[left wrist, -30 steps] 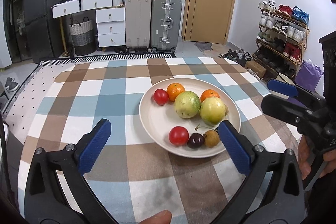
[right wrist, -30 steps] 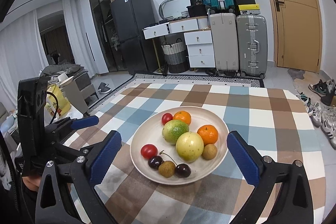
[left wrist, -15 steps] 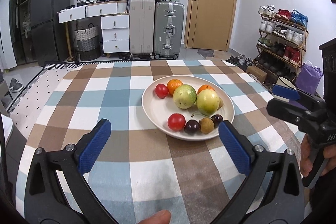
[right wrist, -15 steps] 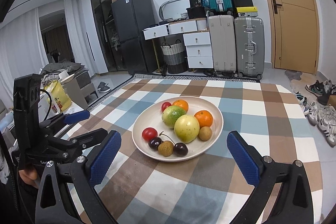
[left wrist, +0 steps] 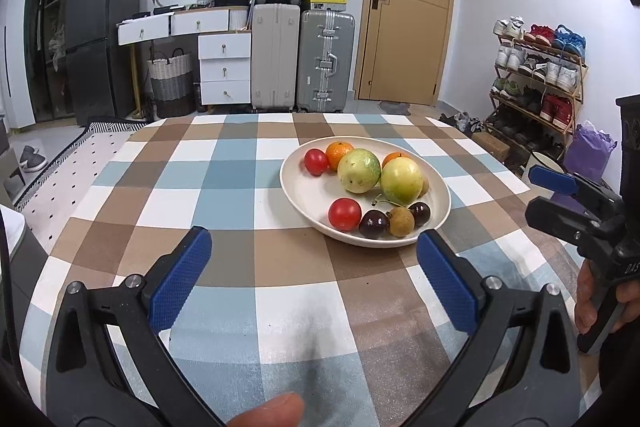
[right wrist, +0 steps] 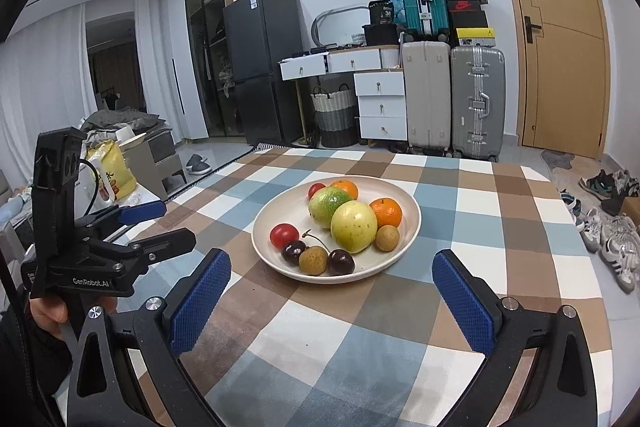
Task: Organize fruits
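Ten or so fruits lie together in one cream plate (left wrist: 440, 193) on the checked worktop (left wrist: 224, 171), somewhat toward its right edge and well in from the far edge: two tomatoes (left wrist: 344, 213), two oranges (right wrist: 385, 212), two big green-yellow fruits (right wrist: 354, 226) touching at the middle, two dark cherries (right wrist: 341, 262) with a stem, and two small brown longans (right wrist: 313, 260) in the near part. The cherries and tomatoes look soft and thin-skinned, so I judge a light squeeze across their widest part is right; they are smooth and round and may roll or slip. The big fruits seem firm and heavier, best taken across the middle with pads fully around them. The oranges, with their rougher peel, should grip well. The plate's rim looks shallow, so a nudge could send small fruit over it. Both claws are spread wide and hold nothing: the left claw (left wrist: 312, 283) hangs over the near edge, short of the plate, and the right claw (right wrist: 334, 305) likewise, facing the plate from the near right.
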The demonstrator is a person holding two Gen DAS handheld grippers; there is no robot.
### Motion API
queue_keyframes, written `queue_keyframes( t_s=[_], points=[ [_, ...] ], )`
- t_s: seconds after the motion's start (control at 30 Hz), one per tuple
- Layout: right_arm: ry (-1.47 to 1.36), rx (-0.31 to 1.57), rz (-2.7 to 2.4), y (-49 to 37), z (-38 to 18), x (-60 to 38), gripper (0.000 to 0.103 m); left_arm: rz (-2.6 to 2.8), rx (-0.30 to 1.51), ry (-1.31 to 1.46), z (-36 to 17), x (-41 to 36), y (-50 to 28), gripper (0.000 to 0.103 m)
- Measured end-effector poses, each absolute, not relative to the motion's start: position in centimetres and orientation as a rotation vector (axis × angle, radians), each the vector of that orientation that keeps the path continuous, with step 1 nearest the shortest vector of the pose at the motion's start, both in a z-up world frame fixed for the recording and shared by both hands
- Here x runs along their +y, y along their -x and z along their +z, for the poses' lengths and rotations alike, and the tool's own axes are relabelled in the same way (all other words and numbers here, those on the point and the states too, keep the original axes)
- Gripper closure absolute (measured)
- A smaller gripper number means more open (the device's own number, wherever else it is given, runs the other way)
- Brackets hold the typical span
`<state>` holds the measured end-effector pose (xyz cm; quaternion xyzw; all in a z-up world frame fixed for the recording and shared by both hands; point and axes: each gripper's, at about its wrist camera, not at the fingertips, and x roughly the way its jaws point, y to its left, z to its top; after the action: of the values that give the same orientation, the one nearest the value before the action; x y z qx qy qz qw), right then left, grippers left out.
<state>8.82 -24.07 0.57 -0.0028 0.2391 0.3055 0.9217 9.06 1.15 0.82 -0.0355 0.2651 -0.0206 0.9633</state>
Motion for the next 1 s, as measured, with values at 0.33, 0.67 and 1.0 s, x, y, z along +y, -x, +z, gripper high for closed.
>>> queue_keyframes(
  t_s=[0.33,0.67,1.0],
  points=[
    [0.033,0.443,0.631,-7.5,0.1,-23.9,0.001,-0.037,0.531,0.060,0.3,0.8,-9.1,0.001],
    [0.033,0.428,0.611,-7.1,0.2,-24.0,0.000,-0.045,0.528,0.054,0.3,0.6,-9.3,0.001],
    [0.029,0.430,0.606,-7.2,0.3,-24.2,0.000,-0.048,0.525,0.057,0.3,0.6,-9.6,0.001]
  ],
)
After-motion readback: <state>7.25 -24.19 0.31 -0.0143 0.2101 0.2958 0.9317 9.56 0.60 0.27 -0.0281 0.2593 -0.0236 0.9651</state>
